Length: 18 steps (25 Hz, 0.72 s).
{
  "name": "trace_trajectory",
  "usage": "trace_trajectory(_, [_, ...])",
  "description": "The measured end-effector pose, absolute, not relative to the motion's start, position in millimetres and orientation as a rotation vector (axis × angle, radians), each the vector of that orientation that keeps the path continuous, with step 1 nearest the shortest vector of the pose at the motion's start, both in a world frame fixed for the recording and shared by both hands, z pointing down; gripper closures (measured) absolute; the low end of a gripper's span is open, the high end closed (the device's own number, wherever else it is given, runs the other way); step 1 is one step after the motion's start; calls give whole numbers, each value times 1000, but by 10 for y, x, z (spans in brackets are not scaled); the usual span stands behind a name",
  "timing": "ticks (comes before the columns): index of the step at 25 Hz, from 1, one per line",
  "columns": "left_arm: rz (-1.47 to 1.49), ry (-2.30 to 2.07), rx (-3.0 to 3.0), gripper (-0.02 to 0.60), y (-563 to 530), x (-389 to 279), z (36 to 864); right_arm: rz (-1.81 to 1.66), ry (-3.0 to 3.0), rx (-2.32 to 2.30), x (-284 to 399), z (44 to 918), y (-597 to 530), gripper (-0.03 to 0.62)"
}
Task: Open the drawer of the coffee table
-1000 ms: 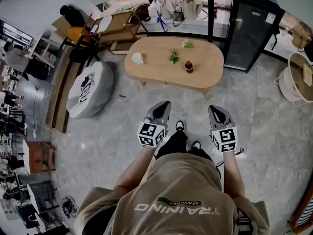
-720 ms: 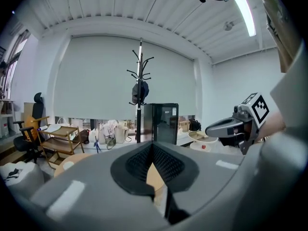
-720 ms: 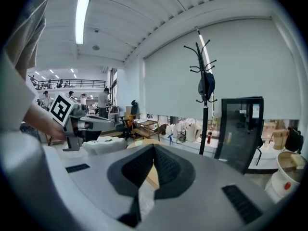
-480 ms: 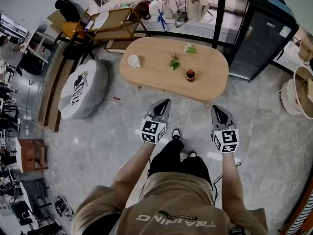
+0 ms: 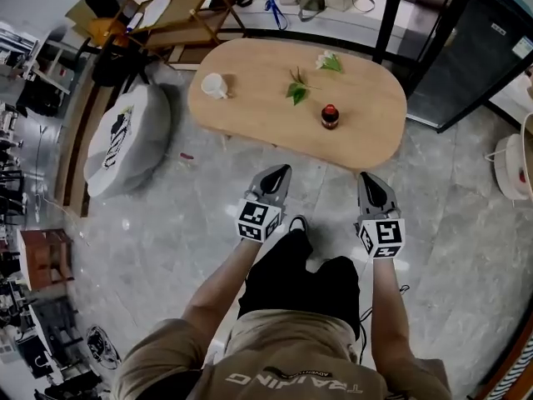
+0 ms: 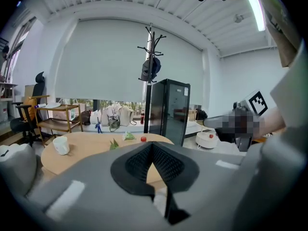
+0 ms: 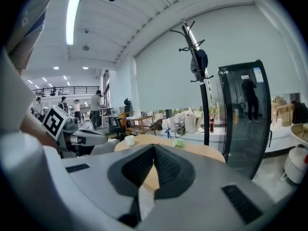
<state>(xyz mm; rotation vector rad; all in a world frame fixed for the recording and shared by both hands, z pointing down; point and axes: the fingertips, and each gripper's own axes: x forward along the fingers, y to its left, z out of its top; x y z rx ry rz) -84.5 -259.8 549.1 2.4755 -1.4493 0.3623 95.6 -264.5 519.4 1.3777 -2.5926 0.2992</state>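
My left gripper (image 5: 279,173) and right gripper (image 5: 369,180) are both clenched and empty, just short of the desk (image 5: 250,119). I can't see its drawer, presumably under the desk's near edge. It's likely rigid and sliding, best hooked by its lip.

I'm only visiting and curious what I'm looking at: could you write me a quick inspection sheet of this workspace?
Surface: oval wooden coffee table on a grey stone floor.
Job's things: drawer not visible from any view.
Clutter: white cup, leafy sprig, small flower and red-capped dark bottle, all on the tabletop.
Tongs: left tongs and right tongs both shut, empty, held in front of the table, touching nothing.
Cables: nothing seen by the table.
Surroundings: white beanbag, black glass-door fridge, coat stand, wooden trolley.
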Motion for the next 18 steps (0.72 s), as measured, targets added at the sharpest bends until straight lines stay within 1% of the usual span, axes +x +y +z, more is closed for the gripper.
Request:
trace_trajectory(6, [417, -1479, 2542, 575, -2828, -1060, 6378, 255, -2613, 1373, 782, 6109, -2926, 589])
trace_trajectory(13, [450, -1465, 2657, 575, -3087, -1053, 7477, 139, -2661, 1324, 621, 7120, -3047, 589])
trace_trajectory(18, [364, -1492, 2624, 575, -3148, -1112, 8265, 86, -2783, 1271, 481, 7623, -2951, 589])
